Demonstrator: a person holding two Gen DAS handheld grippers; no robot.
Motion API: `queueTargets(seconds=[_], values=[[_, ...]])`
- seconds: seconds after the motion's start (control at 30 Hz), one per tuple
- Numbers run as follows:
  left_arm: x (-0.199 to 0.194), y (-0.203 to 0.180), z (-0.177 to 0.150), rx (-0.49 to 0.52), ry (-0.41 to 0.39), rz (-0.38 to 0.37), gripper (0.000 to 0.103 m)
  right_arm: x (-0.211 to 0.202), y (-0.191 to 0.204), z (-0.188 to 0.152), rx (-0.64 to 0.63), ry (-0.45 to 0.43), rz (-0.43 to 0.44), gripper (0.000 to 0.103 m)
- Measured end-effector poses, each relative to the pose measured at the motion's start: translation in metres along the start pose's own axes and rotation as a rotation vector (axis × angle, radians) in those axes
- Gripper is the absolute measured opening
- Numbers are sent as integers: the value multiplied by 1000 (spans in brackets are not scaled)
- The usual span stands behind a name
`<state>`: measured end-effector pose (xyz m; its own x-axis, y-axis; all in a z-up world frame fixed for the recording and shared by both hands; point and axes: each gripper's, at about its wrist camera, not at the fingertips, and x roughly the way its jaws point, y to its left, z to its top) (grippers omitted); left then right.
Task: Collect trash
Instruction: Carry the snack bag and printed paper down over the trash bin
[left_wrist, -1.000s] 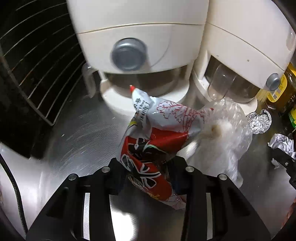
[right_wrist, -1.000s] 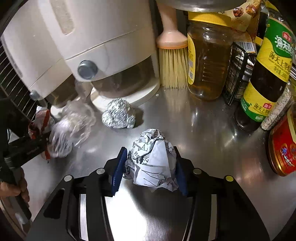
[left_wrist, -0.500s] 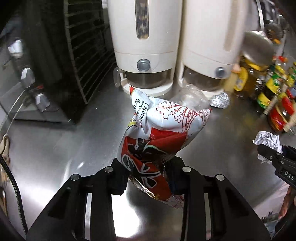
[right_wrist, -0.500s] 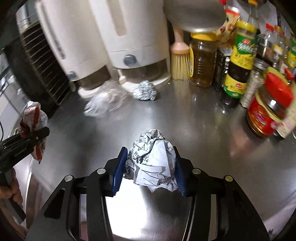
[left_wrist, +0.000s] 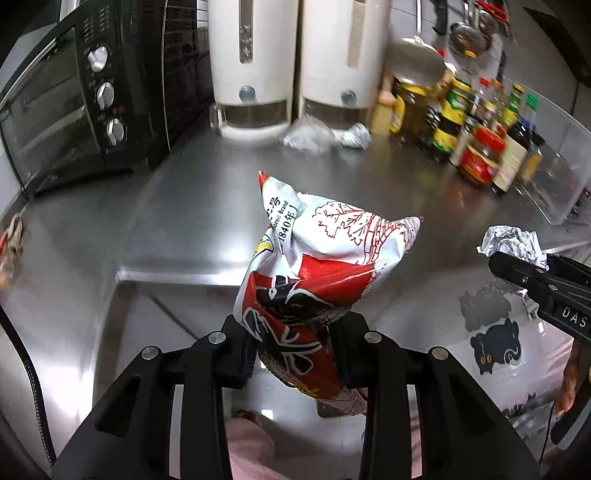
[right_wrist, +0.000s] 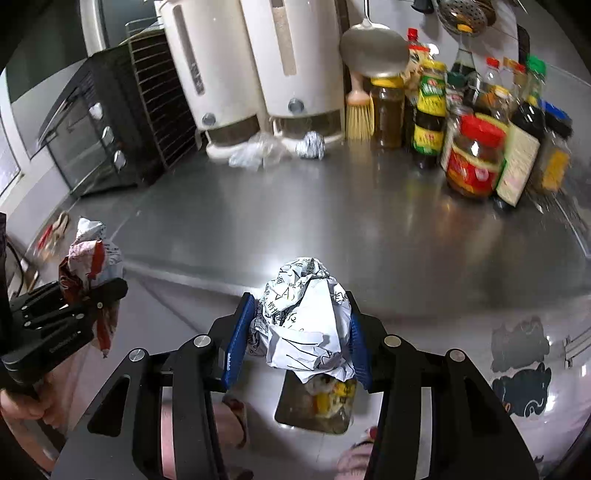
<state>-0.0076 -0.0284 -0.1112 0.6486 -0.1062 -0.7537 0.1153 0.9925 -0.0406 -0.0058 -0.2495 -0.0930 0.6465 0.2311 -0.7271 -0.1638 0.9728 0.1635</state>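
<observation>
Steel counter (right_wrist: 369, 229) fills mid-frame; below its edge, the right gripper (right_wrist: 299, 336) clamps a paper wad (right_wrist: 306, 325) directly above a bin (right_wrist: 314, 410). Left gripper (left_wrist: 291, 350) grips the wrapper (left_wrist: 317, 273).

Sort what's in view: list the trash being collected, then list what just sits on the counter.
Trash for the job:
- red and white snack bag, held in the left gripper
- crumpled printed paper, held in the right gripper
- foil ball and clear plastic wrap, on the counter by the dispensers

Just sitting there:
- two white dispensers
- toaster oven
- brush
- sauce bottles and jars
</observation>
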Motion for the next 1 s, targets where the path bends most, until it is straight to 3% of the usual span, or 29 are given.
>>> queueTargets(seconds=[0.1,0.27,0.57,1.0], values=[[3,-8,-32,10,-3,-47,32,2,0,-35,-13,15,-19,49],[27,-19,-77,18,27,-64,32,23,-7,-80,-4,54,-52,49],[116,-51,-147,64,214,-98,32,95,-41,-140,113,194,-49,49],[258,-82,-205,96,451,-137,32,217,-80,-193,185,403,-55,49]])
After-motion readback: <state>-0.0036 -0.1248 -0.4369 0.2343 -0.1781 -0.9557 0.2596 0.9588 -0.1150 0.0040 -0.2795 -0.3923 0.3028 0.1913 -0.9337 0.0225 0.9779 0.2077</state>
